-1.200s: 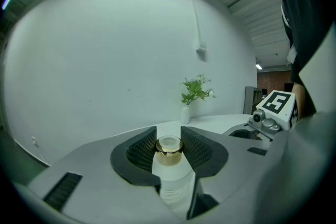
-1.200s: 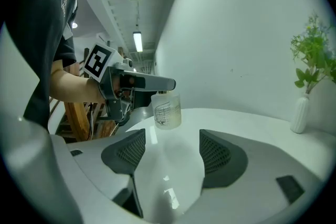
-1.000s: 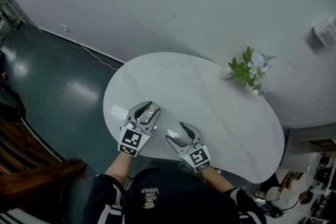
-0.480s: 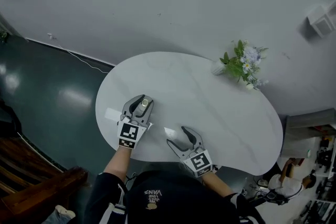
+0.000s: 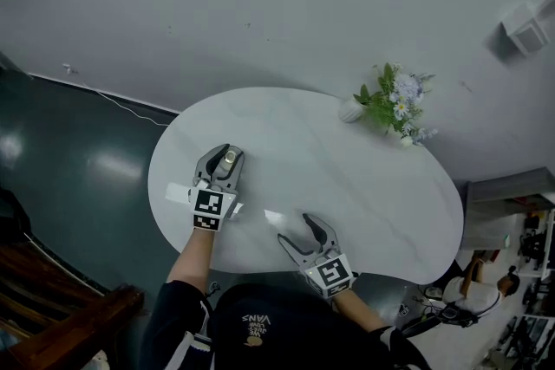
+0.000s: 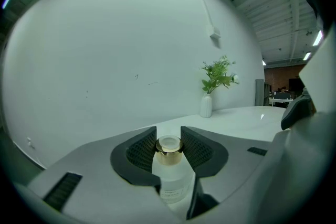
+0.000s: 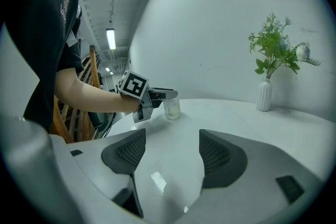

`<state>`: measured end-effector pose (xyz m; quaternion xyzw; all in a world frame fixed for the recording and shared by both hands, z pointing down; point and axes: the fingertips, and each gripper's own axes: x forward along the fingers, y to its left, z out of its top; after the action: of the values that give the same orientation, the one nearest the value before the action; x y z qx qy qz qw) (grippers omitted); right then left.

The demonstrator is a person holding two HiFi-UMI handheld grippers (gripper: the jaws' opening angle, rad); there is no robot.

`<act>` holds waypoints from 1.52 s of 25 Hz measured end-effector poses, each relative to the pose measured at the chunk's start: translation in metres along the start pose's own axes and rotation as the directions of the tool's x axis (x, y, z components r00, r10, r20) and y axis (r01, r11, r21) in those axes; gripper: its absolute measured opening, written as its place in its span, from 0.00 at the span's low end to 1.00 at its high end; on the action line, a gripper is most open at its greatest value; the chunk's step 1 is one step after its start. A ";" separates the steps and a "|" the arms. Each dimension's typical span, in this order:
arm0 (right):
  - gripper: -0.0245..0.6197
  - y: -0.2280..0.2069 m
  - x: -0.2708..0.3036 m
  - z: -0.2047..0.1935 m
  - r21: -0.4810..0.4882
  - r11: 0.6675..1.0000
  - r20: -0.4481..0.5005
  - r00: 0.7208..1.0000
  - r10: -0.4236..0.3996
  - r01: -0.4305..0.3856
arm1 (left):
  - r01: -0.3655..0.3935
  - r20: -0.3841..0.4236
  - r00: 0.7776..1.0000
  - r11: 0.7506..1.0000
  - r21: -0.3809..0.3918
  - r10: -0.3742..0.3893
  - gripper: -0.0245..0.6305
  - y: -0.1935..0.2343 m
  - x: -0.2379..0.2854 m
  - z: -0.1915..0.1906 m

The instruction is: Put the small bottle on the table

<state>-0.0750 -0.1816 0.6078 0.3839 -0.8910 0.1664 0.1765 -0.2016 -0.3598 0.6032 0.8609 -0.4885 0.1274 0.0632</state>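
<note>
The small bottle (image 6: pixel 169 178) stands upright in the left gripper (image 6: pixel 168 135), its long axis vertical and its cap on top. The gripper's ribbed dark pads press on either side of the neck, right at the shiny gold collar. The bottle is a short cylinder of frosted, see-through glass with a pale round cap above the collar and a small label low on its body; the print is too small to read.

From the head view the left gripper (image 5: pixel 227 153) and the small bottle (image 5: pixel 229 159) sit over the left part of the tabletop (image 5: pixel 364 186), near its edge. In the right gripper view the bottle (image 7: pixel 171 108) has its base down at the surface, though whether it touches the surface is hard to say from that angle.

The tabletop is white, smooth and glossy, bean-shaped with rounded ends and faint marble veins.

The right gripper (image 5: pixel 297 228) hovers over the near edge, well apart from the bottle, its jaws spread wide with only bare tabletop between them (image 7: pixel 171 139).

A white ribbed vase (image 5: pixel 351 110) of green sprigs and pale flowers stands at the far edge.
</note>
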 end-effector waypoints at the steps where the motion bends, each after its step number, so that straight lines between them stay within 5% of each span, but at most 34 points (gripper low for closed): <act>1: 0.48 -0.001 0.000 -0.001 0.003 1.000 -0.002 1.000 -0.005 0.005 | -0.004 0.000 1.000 1.000 -0.003 0.004 0.28 0.003 0.004 0.000; 38: 0.48 -0.029 0.005 0.002 0.026 0.998 -0.001 0.998 -0.062 0.062 | 0.049 0.044 0.998 0.995 0.092 -0.054 0.28 0.027 0.067 0.012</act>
<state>-0.0567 -0.2046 0.6129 0.4133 -0.8765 0.1723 0.1766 -0.1899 -0.4317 0.6098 0.8779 -0.4612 0.1276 0.0160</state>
